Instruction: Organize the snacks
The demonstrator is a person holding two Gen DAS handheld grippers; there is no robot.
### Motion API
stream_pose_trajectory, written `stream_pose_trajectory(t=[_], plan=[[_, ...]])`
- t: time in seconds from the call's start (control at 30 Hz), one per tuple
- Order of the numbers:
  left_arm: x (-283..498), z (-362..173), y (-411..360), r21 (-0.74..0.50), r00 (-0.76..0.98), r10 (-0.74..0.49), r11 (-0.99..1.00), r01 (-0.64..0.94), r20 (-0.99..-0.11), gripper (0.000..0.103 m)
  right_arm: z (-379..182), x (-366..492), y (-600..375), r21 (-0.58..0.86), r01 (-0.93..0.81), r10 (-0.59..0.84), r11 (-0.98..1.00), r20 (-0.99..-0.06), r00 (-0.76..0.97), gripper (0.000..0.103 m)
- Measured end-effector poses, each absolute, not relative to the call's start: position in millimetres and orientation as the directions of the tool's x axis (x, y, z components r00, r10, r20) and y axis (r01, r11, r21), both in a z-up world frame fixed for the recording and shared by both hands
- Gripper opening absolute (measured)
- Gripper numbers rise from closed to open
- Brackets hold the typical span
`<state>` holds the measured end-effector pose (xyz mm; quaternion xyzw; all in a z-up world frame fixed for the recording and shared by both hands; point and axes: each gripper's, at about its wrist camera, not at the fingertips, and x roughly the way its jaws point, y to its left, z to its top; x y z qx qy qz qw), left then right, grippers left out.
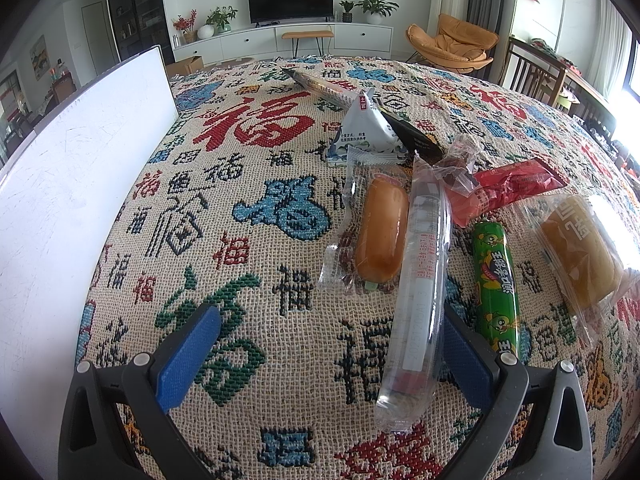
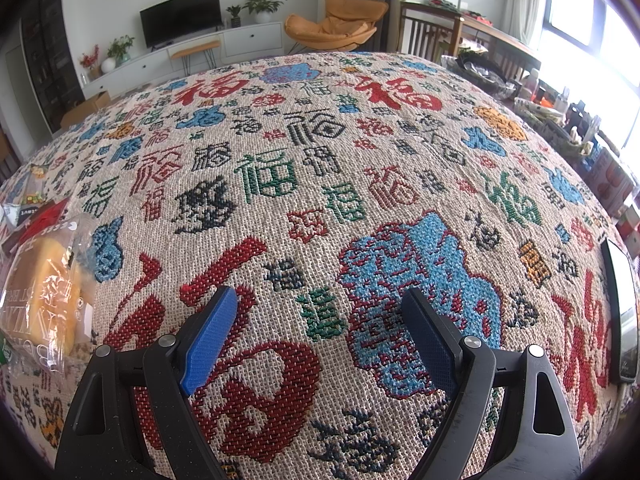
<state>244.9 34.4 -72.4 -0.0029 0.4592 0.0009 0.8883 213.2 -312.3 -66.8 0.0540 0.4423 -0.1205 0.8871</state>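
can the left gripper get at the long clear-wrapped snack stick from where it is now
Probably yes. The left gripper is open, and the near end of the long clear-wrapped stick already lies by its right finger, with only tablecloth around it there.

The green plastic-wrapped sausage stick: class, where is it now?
In the left wrist view, the green plastic-wrapped sausage stick lies right of centre, between the long clear-wrapped stick and the wrapped bread.
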Motion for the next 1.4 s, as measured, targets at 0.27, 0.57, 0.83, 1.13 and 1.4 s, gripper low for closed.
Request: stream_pose_trajectory(t=[0.27,0.57,0.83,1.13,1.4], plan=[[248.7,-58.1,35.0,-0.019,0.402,-0.040,0.998,0.056,-0.915,0.102,-66.9,213.2,-312.3,-0.010,0.262,-0.166,0.965,-0.798,0.580,0.087],[252.9,-40.3,9.8,-0.011,0.424,-0.106,0.975,0.220,-0.900,0.018,-67.3,214.0,-313.0,-0.001,0.263,-0.159,0.965,-0.798,0.582,0.088],[148.7,-38.7,29.3,-0.161,0.406,-0.233,0.966,0.204,-0.884,0.019,-67.5,214.2,-313.0,-0.001,0.263,-0.159,0.965,-0.798,0.582,0.088],[142.0,-48.3,14.5,0.000,0.493,-0.135,0.964,0.264,-0.860,0.029,-67.9,214.6,-312.8,0.002,0.264,-0.158,0.964,-0.799,0.581,0.088],[124.3,-52.2,39.4,-0.141,0.541,-0.228,0.970,0.197,-0.809,0.018,-37.0,218.1,-318.2,0.241,0.249,0.072,0.938,-0.840,0.538,0.088]])
